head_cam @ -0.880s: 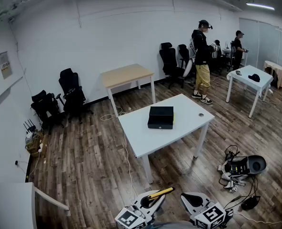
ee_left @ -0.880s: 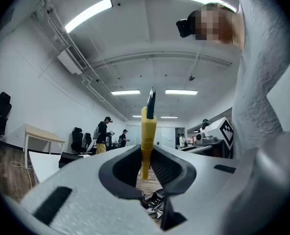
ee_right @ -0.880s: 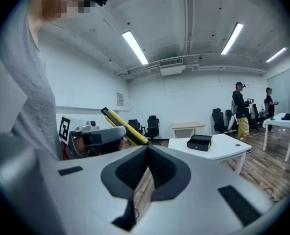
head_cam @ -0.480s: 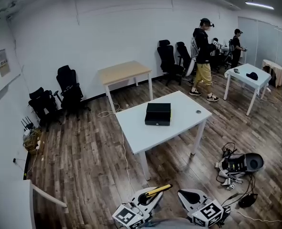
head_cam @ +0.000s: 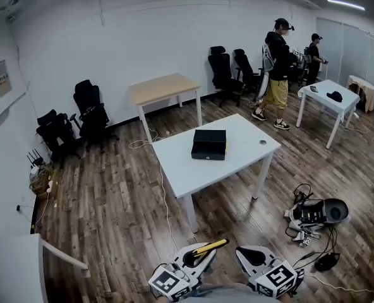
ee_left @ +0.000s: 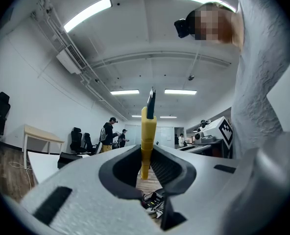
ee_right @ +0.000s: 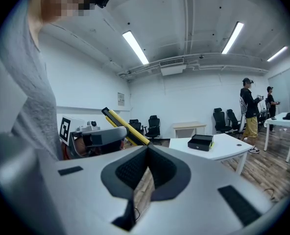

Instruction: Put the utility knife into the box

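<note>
The black box (head_cam: pixel 210 144) lies on the white table (head_cam: pixel 231 163) across the room, lid shut as far as I can tell; it also shows in the right gripper view as the box (ee_right: pixel 200 142). My left gripper (head_cam: pixel 198 258) is low in the head view, shut on the yellow utility knife (head_cam: pixel 210 247). In the left gripper view the knife (ee_left: pixel 148 126) stands upright, pinched between the jaws of that gripper (ee_left: pixel 146 153). My right gripper (head_cam: pixel 253 256) is beside it, shut with nothing held (ee_right: pixel 147 151). The knife (ee_right: pixel 128 127) slants across its view.
A wooden table (head_cam: pixel 163 88) and black office chairs (head_cam: pixel 89 115) stand by the far wall. A person in yellow trousers (head_cam: pixel 277 68) is near a second white table (head_cam: pixel 329 96). Cables and gear (head_cam: pixel 316 218) lie on the floor right of the table. A small object (head_cam: pixel 263 142) sits near the table's corner.
The person in yellow trousers has stepped to the right. The table and box sit a little higher in the head view. The knife stays in the left gripper.
</note>
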Tool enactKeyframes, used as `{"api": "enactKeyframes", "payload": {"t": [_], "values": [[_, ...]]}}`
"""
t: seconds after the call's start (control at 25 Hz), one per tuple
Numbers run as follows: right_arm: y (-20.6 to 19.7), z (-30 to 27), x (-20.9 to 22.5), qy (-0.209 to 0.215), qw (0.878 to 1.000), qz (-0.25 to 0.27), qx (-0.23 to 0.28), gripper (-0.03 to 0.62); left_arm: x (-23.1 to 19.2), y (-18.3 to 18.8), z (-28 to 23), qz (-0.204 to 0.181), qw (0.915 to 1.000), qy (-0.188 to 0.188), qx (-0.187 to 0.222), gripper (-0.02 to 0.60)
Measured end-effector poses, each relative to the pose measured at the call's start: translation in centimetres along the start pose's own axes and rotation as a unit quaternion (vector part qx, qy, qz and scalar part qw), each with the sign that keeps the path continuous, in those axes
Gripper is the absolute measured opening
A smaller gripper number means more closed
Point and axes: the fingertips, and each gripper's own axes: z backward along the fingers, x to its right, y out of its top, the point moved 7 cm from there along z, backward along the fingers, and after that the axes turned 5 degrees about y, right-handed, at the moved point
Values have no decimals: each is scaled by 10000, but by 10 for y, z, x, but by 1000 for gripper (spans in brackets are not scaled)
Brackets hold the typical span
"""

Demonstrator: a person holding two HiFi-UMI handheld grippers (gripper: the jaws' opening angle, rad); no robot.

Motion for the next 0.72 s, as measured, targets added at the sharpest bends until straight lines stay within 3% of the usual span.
{"api": "enactKeyframes", "payload": {"t": [0.24, 0.72], "values": [[11, -7, -11, 553, 9985, 32, 35, 31, -6, -2, -2, -25, 10000, 20, 45, 66], [10, -27, -14, 623, 9977, 80, -269, 32, -28, -5, 5, -21, 9999, 137, 91, 66]]}}
